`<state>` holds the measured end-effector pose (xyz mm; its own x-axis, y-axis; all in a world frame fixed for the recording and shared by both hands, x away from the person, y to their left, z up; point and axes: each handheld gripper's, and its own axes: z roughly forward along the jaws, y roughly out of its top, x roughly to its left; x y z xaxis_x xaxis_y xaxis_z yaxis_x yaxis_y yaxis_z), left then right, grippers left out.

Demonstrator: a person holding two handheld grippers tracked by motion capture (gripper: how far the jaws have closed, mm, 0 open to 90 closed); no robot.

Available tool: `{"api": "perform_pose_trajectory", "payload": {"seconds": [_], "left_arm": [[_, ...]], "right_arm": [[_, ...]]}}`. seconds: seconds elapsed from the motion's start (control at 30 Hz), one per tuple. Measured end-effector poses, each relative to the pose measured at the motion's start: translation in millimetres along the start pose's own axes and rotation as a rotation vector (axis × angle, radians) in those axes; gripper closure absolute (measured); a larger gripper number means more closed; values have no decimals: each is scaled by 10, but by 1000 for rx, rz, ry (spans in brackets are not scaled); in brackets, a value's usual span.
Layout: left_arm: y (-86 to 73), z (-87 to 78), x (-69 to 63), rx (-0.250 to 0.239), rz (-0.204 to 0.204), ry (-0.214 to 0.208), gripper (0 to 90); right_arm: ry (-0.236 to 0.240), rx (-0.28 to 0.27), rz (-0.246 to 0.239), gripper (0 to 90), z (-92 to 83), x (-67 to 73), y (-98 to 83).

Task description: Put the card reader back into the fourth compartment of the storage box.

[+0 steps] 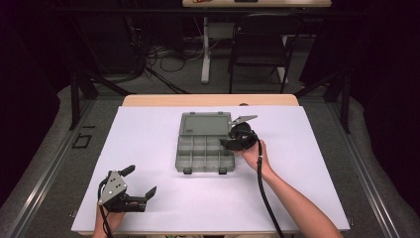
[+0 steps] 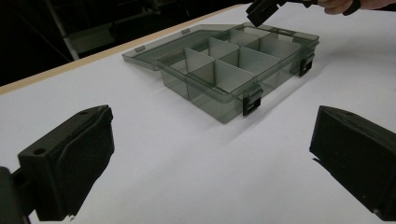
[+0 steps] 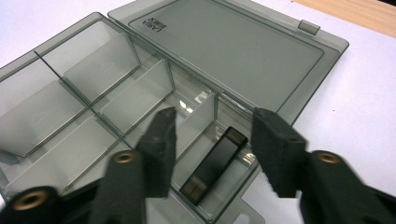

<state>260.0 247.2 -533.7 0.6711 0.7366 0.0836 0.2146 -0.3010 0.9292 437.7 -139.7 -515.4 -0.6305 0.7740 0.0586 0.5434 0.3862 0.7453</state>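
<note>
Two grippers, both spread and empty: left gripper [image 1: 140,182] low at the table's [image 1: 307,163] near left, right gripper [image 3: 212,135] over the organizer box's [image 1: 205,154] right end. Right gripper view reveals a black USB stick [image 3: 215,165] lying in the far-right compartment; high view hides it. Its long axis runs diagonally, metal plug toward the compartment's outer corner.

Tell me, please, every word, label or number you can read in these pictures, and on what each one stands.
Organizer box lid: a small two-line moulded mark near its corner, seen upside down in the right gripper view, too small and blurred to read.
Small black item in a box compartment: no legible marking.
Nothing else carries text.
</note>
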Motion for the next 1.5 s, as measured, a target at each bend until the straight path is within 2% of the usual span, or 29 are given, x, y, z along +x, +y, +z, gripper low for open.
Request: {"api": "perform_pose_trajectory", "payload": {"seconds": [0.2,0.33,0.43,0.67,0.83,1.17,1.5], "left_arm": [[-1,1,-1,-1,-2,-3,0],[-2,2,-1,-3,-3,-3,0],[-2,1,-1,-1,-2,-4,0],[-5,3,3,3,-5,-3,0],[-3,10,-3,9,1,-1,0],[-3,10,-7,8,2,1,0],[-4,6,-4,10,4,1,0]], "right_arm": [[18,1,-6,243,-51,-18,15],[36,4,-21,152,-103,-10,23],[52,-14,-31,136,-146,-10,24],[84,-16,-58,63,-268,26,-9],[106,-31,-65,36,-405,39,-63],[115,-71,-78,15,-766,24,-224],[110,-97,-102,4,-980,46,-424]]}}
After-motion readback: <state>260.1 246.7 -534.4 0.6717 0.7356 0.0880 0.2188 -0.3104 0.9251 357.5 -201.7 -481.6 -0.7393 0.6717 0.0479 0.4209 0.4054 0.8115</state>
